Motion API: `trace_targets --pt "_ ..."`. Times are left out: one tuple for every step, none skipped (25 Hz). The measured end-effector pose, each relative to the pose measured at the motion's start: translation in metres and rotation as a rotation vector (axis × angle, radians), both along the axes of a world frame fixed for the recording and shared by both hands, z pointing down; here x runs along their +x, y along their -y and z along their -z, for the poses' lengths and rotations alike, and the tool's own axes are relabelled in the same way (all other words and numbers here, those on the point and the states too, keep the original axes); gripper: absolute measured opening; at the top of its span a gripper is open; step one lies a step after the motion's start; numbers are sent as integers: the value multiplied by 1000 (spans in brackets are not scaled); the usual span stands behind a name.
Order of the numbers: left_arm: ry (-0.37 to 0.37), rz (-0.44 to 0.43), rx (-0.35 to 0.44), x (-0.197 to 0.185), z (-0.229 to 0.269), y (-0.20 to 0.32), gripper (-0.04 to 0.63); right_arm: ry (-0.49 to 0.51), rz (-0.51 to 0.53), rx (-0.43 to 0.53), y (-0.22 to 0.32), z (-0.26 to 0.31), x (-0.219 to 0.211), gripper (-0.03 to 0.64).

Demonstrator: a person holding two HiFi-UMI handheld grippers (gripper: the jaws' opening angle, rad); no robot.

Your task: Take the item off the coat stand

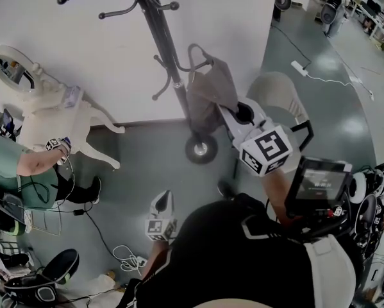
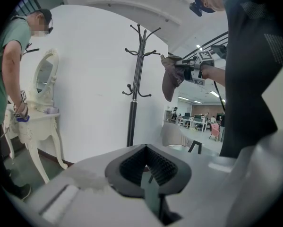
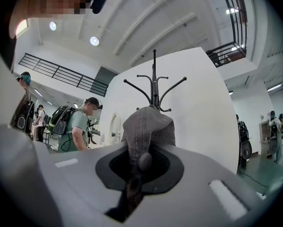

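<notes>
Head view, cap: the grey cap hangs just beside the pole of the coat stand, on its right. From this steep angle I cannot tell whether it touches the pole.
Head view, right hand-held gripper: it is to the right of the coat stand and pinches the cap at one edge, so the rest of the cap hangs down freely.
Head view, left hand-held gripper: it is low and well away from the coat stand, over the floor. I judge that it is kept back so the other one has room.
Left gripper view, left hand-held gripper: its jaws are together and there is nothing between them.
Left gripper view, cap: from the side it is clearly apart from the coat stand, to the right of the upper hooks. No hook carries it.
Right gripper view, right hand-held gripper: the jaws are almost fully closed on a thin fold of the cap. The grip looks firm enough for such a light cloth thing.
Right gripper view, coat stand: it is behind the cap and its top hooks are bare.
My judgement: the cap is off the coat stand, and what is left is to carry it away.
</notes>
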State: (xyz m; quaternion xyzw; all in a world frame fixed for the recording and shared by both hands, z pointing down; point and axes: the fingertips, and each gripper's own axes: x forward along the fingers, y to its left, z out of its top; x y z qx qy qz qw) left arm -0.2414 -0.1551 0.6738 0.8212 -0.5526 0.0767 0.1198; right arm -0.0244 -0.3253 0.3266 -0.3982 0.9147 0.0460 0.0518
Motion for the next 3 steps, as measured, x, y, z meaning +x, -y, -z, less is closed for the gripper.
trace_targets --pt "10 -7 7 -1 -1 0 17 0 -2 -1 0 0 0 20" --pt "18 -12 11 -2 -1 1 17 0 -3 -1 0 1 0 20" --pt "24 -17 15 -2 -1 2 17 -1 -5 -1 1 2 1 20"
